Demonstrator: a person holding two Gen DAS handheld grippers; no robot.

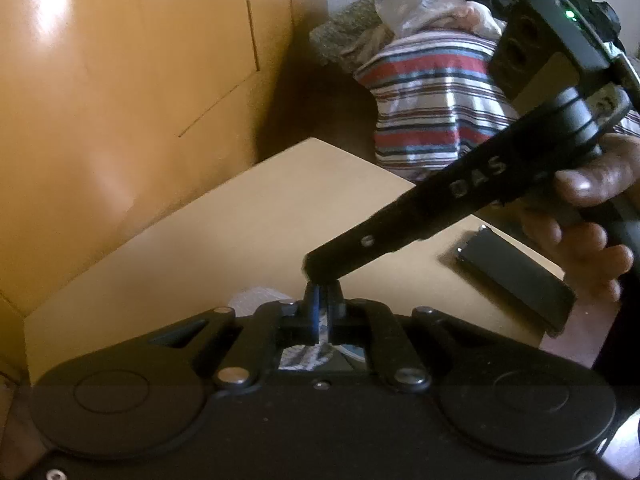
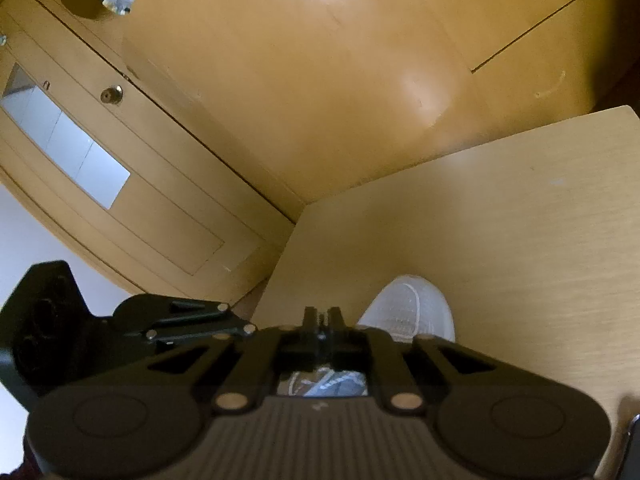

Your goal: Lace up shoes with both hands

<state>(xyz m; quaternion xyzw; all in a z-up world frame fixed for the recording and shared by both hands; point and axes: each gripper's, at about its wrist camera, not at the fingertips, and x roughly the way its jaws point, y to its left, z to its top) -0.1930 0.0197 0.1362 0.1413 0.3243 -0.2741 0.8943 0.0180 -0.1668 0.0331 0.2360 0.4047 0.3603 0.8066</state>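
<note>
Two grippers work over one white shoe (image 2: 408, 312) that rests on a light wooden table (image 2: 500, 216). In the right wrist view the shoe's toe shows at about 1 o'clock from the right gripper (image 2: 321, 318); the rest of the shoe lies beneath the gripper body, with a small patch of lacing and tongue visible through the opening at 6 o'clock of the fingertips.

Left gripper (image 1: 322, 294): fingers drawn together, leaving no usable gap. A thin white strand runs down just below the tips, judged to be a lace (image 1: 329, 322); whether the pads actually pinch it cannot be confirmed.

Right gripper: fingers stand slightly apart with a narrow slot between them. Nothing can be made out in that slot. In the left wrist view this gripper comes in from 2 o'clock, held by a hand (image 1: 588, 216), and its tip sits directly above the left gripper's tips, touching or nearly so.

Task status, as a judgement: lacing is under way but not complete. The tip-to-tip arrangement suggests a lace being passed from one gripper to the other. How many eyelets are threaded cannot be read, because both gripper bodies cover the lacing area. Remaining work: threading any open eyelets, pulling the lace taut, and tying.

A black rectangular object (image 1: 516, 276) lies on the table at 3 o'clock, clear of the shoe.
</note>
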